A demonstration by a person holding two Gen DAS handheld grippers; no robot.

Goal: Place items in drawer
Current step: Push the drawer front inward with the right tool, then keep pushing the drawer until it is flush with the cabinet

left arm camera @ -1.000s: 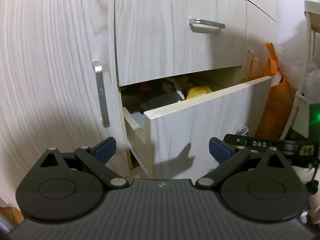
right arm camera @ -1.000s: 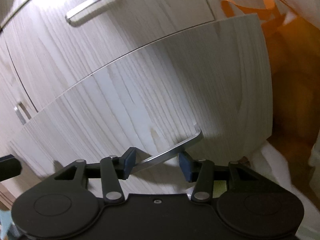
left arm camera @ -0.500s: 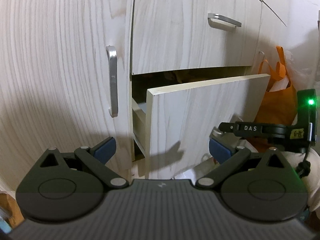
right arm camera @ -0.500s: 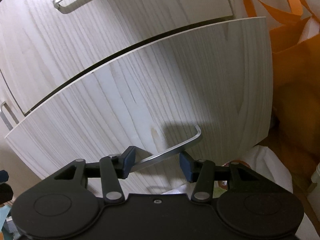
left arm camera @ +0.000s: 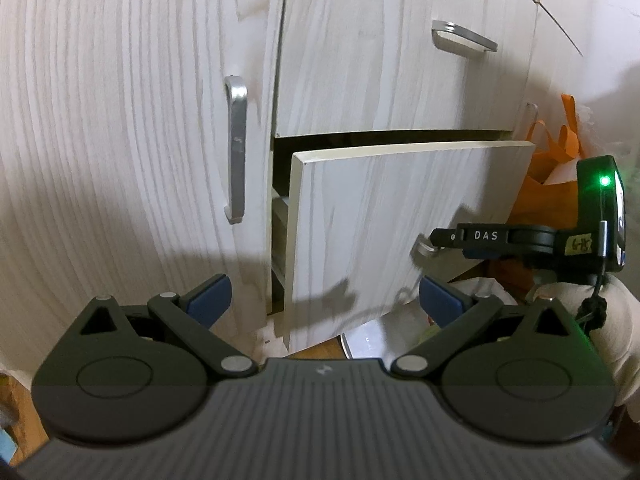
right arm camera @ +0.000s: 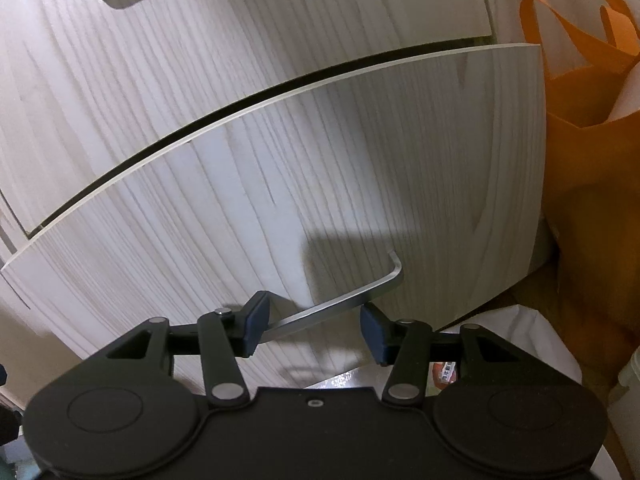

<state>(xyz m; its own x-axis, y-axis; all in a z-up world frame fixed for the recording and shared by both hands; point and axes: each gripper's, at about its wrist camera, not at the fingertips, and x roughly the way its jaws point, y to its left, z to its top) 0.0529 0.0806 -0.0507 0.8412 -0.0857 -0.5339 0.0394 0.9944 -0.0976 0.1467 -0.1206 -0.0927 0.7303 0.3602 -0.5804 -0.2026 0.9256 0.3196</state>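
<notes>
The lower drawer (left arm camera: 384, 216) of a pale wood-grain cabinet stands slightly open, with a narrow dark gap above its front. Its contents are hidden. In the right wrist view the drawer front (right arm camera: 320, 184) fills the frame and its metal handle (right arm camera: 352, 296) runs between the fingers. My right gripper (right arm camera: 314, 328) is open around that handle, its jaws apart and not clamped; it also shows in the left wrist view (left arm camera: 440, 240) at the handle. My left gripper (left arm camera: 322, 300) is open and empty, held back in front of the drawer's left edge.
A closed upper drawer with a metal handle (left arm camera: 464, 38) sits above. A cabinet door with a vertical handle (left arm camera: 236, 148) is at the left. An orange bag (right arm camera: 592, 152) stands against the drawer's right side. White paper or plastic (right arm camera: 520, 340) lies on the floor below.
The drawer has slid inward from wide open to nearly shut, hiding the items inside. The right gripper stayed at the handle and moved in with it. The left gripper stayed open.
</notes>
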